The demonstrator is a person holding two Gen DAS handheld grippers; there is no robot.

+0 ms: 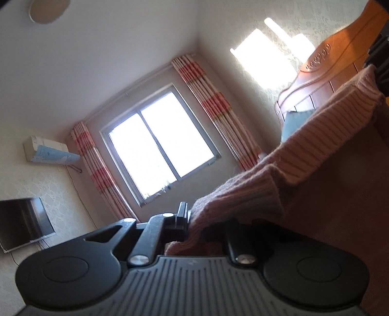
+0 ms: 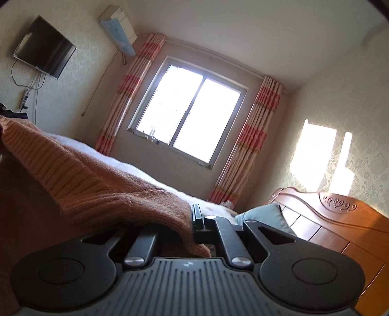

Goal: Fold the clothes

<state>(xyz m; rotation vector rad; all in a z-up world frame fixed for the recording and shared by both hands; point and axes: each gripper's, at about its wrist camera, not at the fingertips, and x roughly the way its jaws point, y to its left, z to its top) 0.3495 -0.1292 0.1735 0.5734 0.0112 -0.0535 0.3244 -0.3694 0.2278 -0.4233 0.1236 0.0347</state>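
Sweater (image 1: 279, 175): one pink ribbed knit garment, stretched in the air between two claws, one at each end. In the left wrist view the left claw (image 1: 188, 218) has its jaws pressed together on the sweater's edge; the cloth comes out of the pinch and runs up and to the right across the frame to the right claw (image 1: 379, 60), a dark shape at the top right corner, where the ribbed hem meets it. Whether that far claw is clamped cannot be judged from this view.

In the right wrist view the right claw (image 2: 194, 218) pinches the sweater (image 2: 97, 184) too. One finger (image 2: 197, 215) stands bare on the right of the cloth; the other is buried under the knit, which drapes over the left half of the claw and hangs a little below the pinch. From there the sweater rises to the left edge of the frame, its ribbed band uppermost.

Counted around the room: one window (image 2: 189, 111) with two panes, two striped red and cream curtains (image 2: 126, 97), one on each side of it, one wall TV (image 2: 45, 46), one air conditioner (image 2: 119, 29) high on the wall beside the left curtain, one round ceiling lamp (image 1: 48, 9), one bed (image 2: 136, 167) with a white cover lying under the sweater, one carved wooden headboard (image 2: 340, 218), and one pale blue pillow (image 2: 265, 216) against it. One patch of sunlight (image 2: 316, 155) falls on the patterned wall above the headboard.
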